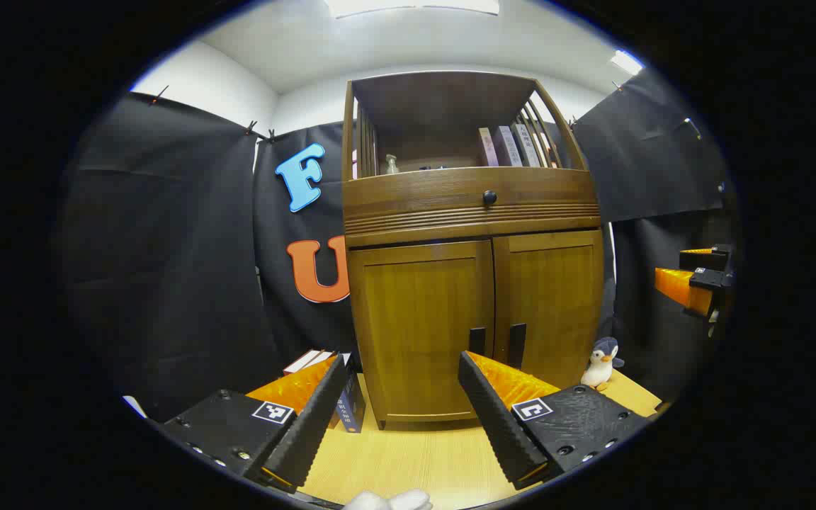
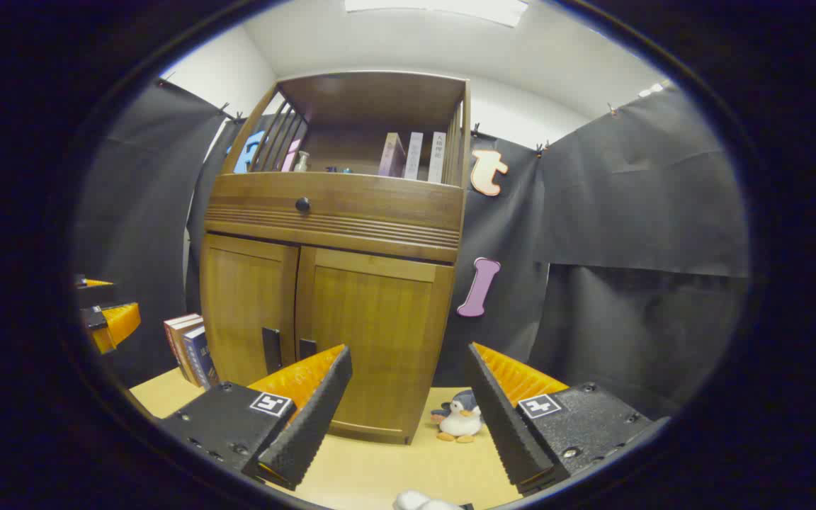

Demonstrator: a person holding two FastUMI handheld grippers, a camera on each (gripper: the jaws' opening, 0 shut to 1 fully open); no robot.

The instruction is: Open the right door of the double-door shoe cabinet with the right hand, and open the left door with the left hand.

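Observation:
A wooden shoe cabinet (image 1: 475, 212) stands on a pale table, both lower doors closed. The left door (image 1: 422, 326) and right door (image 1: 553, 304) each carry a dark vertical handle (image 1: 477, 341) (image 1: 516, 345) by the centre seam. My left gripper (image 1: 401, 365) is open, short of the left door. In the right gripper view the same cabinet (image 2: 337, 234) shows its right door (image 2: 372, 340) closed with its handle (image 2: 307, 348) beside the left door's handle (image 2: 271, 350). My right gripper (image 2: 408, 358) is open, apart from the cabinet. The right gripper (image 1: 695, 280) also shows far right in the left gripper view, and the left gripper (image 2: 107, 319) far left in the right gripper view.
A drawer with a round knob (image 1: 489, 197) sits above the doors, and books (image 1: 511, 146) stand on the open shelf. A penguin toy (image 1: 603, 364) (image 2: 459, 416) sits right of the cabinet. Books (image 2: 188, 347) lean left of it. Black cloth walls surround the table.

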